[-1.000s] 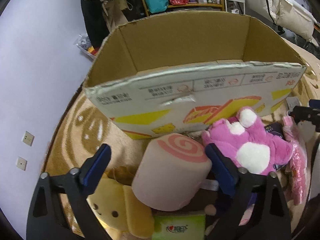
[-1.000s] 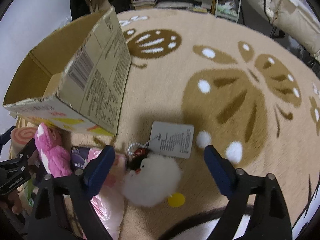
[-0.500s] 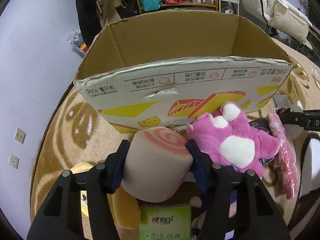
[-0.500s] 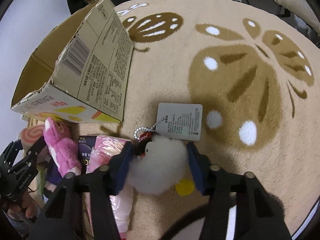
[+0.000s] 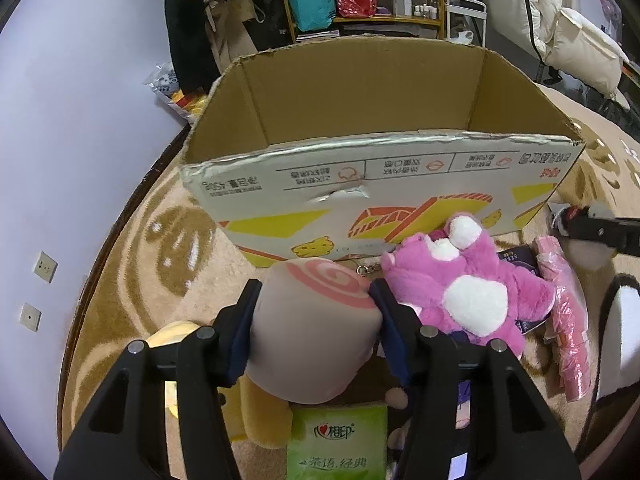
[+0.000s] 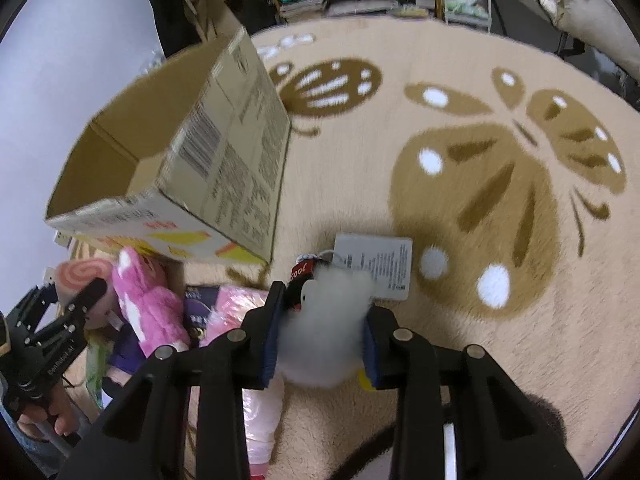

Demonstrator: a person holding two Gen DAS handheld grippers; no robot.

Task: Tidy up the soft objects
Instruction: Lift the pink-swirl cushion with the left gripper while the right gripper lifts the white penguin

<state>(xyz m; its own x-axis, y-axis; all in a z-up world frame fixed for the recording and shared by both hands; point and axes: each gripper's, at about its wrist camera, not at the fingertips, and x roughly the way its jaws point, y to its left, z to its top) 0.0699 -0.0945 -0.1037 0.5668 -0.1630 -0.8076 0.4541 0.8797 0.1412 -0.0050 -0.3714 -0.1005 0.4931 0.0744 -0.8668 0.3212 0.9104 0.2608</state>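
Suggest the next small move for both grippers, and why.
Probably lift both toys and carry them over the near wall of the cardboard box. The left gripper has just closed on the swirl roll plush, the right gripper on the white fluffy toy; the box stands open just beyond.

A lived-in room of a home is showing here. A beige rug [image 6: 460, 208] with brown butterflies is covering the floor, a shelf [image 5: 384, 20] is holding bags and bottles, and coats [image 5: 560, 20] are hanging at the wall. Plush toys [image 5: 460, 292] are lying beside a cardboard box [image 5: 360, 120].
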